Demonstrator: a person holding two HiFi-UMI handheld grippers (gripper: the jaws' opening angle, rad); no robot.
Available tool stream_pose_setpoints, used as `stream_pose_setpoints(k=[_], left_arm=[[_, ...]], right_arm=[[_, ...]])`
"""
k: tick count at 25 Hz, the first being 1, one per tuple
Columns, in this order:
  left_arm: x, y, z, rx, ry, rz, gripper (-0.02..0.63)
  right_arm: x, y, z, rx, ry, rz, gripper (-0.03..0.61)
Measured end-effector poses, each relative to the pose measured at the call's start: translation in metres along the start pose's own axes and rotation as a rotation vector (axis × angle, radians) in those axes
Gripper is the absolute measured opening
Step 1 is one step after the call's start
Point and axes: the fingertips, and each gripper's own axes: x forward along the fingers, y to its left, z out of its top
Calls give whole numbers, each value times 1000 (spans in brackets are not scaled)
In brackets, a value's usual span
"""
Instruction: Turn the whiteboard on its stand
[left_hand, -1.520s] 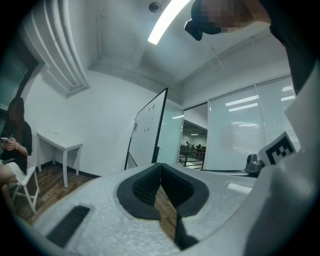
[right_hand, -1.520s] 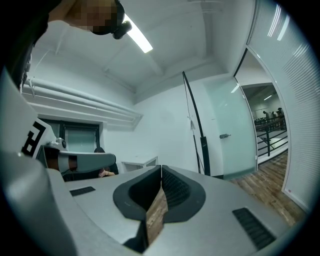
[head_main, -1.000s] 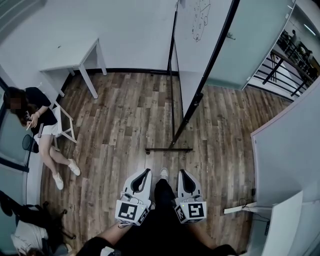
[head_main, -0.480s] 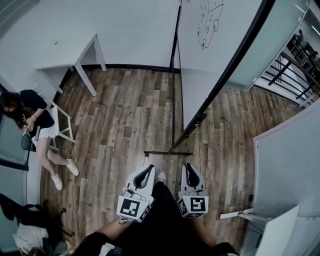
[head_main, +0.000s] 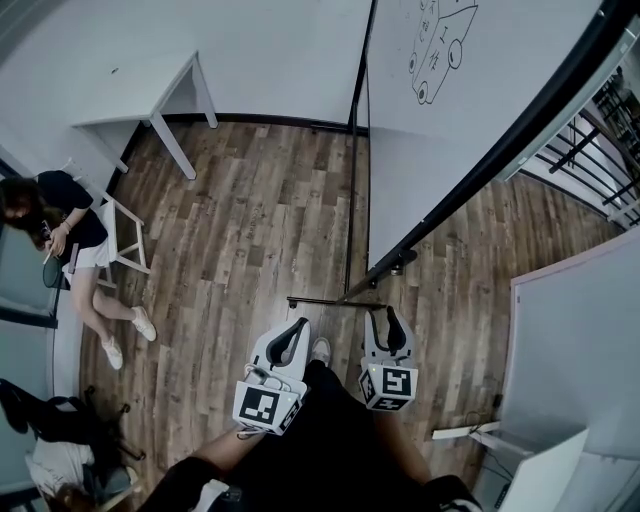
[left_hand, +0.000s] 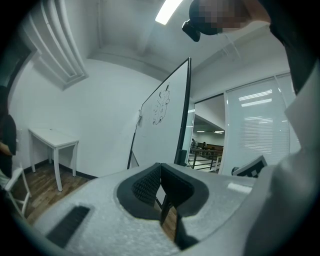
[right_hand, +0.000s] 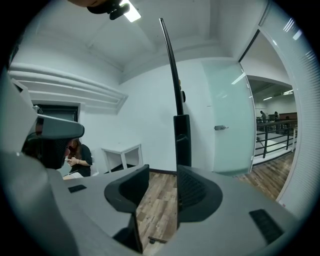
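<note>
— What did the head view show?
— The whiteboard (head_main: 440, 150) stood on its stand (head_main: 352, 200), which ran from the wooden floor's (head_main: 250, 230) far edge toward its middle. The foot bar (head_main: 335, 300) lay just ahead of both tools. The left tool (head_main: 297, 325) and right tool (head_main: 388, 315) were near it, touching nothing.
— And the left gripper view?
— The left tool's jaws met on nothing, and the whiteboard stood ahead.
— The right gripper view?
— The right tool's jaws had just been opening and stood partly apart, with nothing between the pads. The whiteboard's black edge rose beyond the gap.
</note>
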Motion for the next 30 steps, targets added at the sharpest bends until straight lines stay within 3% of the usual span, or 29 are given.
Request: stream_pose_setpoints(k=[7,17,30], left_arm=[[25,11,9,3,-11,22,17],[50,19,14,-6,-11,44,17],[62,36,18,-16,-21,96,17]], right_arm=[[41,-19,-7,-21,52,-6,197],[88,-42,-23,-36,119,-28,229],[133,-55,-23,-62,126,-32,241]])
